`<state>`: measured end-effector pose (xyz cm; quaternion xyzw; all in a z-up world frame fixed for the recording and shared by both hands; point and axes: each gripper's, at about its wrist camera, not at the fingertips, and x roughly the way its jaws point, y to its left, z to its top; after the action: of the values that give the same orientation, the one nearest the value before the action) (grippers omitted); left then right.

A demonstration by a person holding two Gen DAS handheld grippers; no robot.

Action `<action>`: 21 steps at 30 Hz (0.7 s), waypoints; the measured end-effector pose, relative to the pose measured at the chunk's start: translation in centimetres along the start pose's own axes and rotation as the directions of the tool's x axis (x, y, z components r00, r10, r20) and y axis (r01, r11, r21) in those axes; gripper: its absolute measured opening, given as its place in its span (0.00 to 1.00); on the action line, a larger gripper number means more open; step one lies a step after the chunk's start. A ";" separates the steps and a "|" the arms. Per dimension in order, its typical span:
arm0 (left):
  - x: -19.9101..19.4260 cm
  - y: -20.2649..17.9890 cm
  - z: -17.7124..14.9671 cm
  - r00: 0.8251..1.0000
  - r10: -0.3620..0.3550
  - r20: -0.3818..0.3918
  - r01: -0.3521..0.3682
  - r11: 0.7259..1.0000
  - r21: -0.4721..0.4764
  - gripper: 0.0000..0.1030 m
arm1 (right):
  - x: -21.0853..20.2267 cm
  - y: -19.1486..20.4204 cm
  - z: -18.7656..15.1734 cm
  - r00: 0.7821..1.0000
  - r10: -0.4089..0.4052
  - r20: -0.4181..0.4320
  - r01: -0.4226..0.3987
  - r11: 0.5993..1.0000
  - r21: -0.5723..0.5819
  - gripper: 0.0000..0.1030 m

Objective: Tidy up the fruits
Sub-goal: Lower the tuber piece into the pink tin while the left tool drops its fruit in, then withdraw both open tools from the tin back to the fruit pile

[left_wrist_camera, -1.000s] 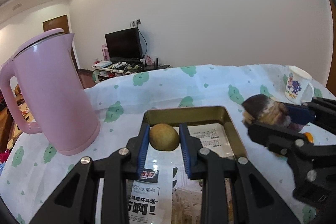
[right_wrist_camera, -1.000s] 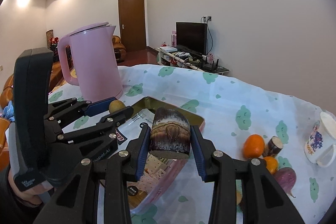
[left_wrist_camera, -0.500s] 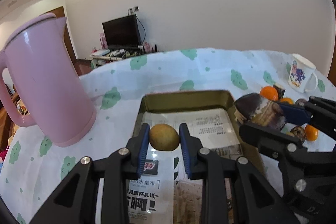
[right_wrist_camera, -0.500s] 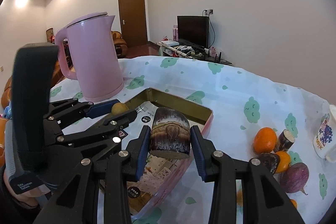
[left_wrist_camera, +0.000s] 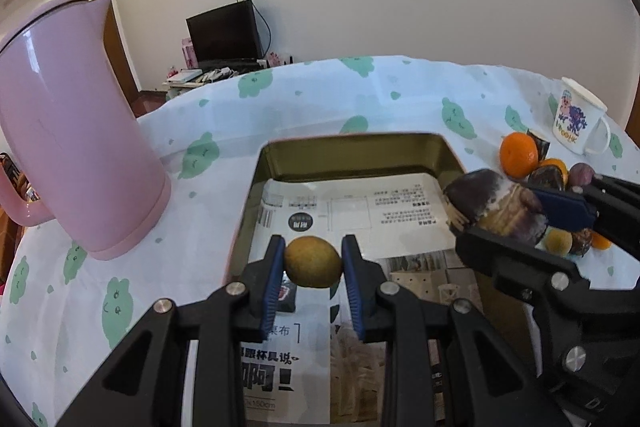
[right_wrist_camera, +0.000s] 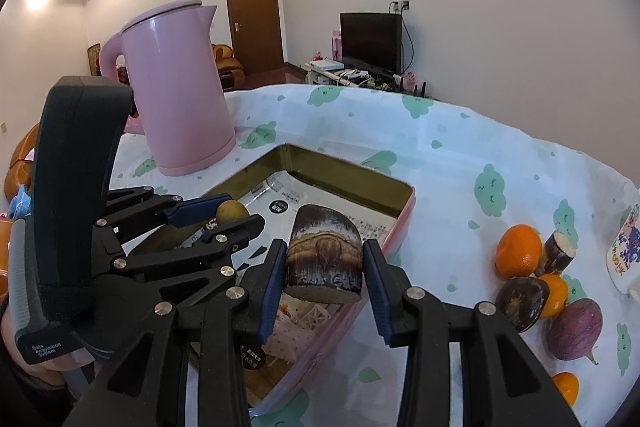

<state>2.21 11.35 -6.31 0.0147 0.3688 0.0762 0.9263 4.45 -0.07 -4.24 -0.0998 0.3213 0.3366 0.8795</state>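
Note:
My left gripper (left_wrist_camera: 313,261) is shut on a small yellow-green round fruit (left_wrist_camera: 313,261), held above the paper-lined pink tin (left_wrist_camera: 352,139); the fruit also shows in the right wrist view (right_wrist_camera: 232,213). My right gripper (right_wrist_camera: 325,267) is shut on a dark brown-purple sugarcane chunk (right_wrist_camera: 325,254) over the tin's right rim (right_wrist_camera: 404,223); the chunk also shows in the left wrist view (left_wrist_camera: 496,207). Loose fruit lies on the cloth to the right: an orange (right_wrist_camera: 518,251), a cane piece (right_wrist_camera: 558,251), a purple fruit (right_wrist_camera: 574,329).
A tall pink kettle (left_wrist_camera: 68,131) stands left of the tin. A white printed mug (left_wrist_camera: 578,123) stands at the far right behind the fruit pile (left_wrist_camera: 520,155). The table has a white cloth with green prints (right_wrist_camera: 460,147).
Both grippers have moved down and forward over the tin, each still holding its fruit. The tin and the fruit pile look closer and lower in view.

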 end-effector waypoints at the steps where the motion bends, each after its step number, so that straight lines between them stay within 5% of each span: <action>1: 0.0 0.1 0.0 1.000 -0.001 0.000 0.001 1.000 -0.003 0.29 | 0.0 0.0 0.0 1.000 0.002 -0.001 -0.002 1.000 0.000 0.40; 10: -0.3 0.8 0.1 1.000 -0.001 0.009 0.002 0.999 -0.040 0.30 | 0.6 0.0 0.1 1.000 0.026 -0.009 -0.026 1.000 0.002 0.41; 15: -1.1 1.5 0.2 0.999 -0.009 0.036 0.011 0.997 -0.076 0.51 | -0.1 0.1 0.2 0.999 0.029 0.023 -0.029 1.000 0.001 0.44; 21: -2.8 0.6 0.3 0.992 -0.025 0.125 0.031 0.998 -0.051 0.78 | -2.8 -0.6 -0.4 0.998 -0.027 0.054 0.028 0.999 -0.024 0.59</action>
<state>0.30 11.55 -4.14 -0.0101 0.3085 0.0718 0.9484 3.02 -2.21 -2.81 -0.1060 0.2918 0.3309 0.8911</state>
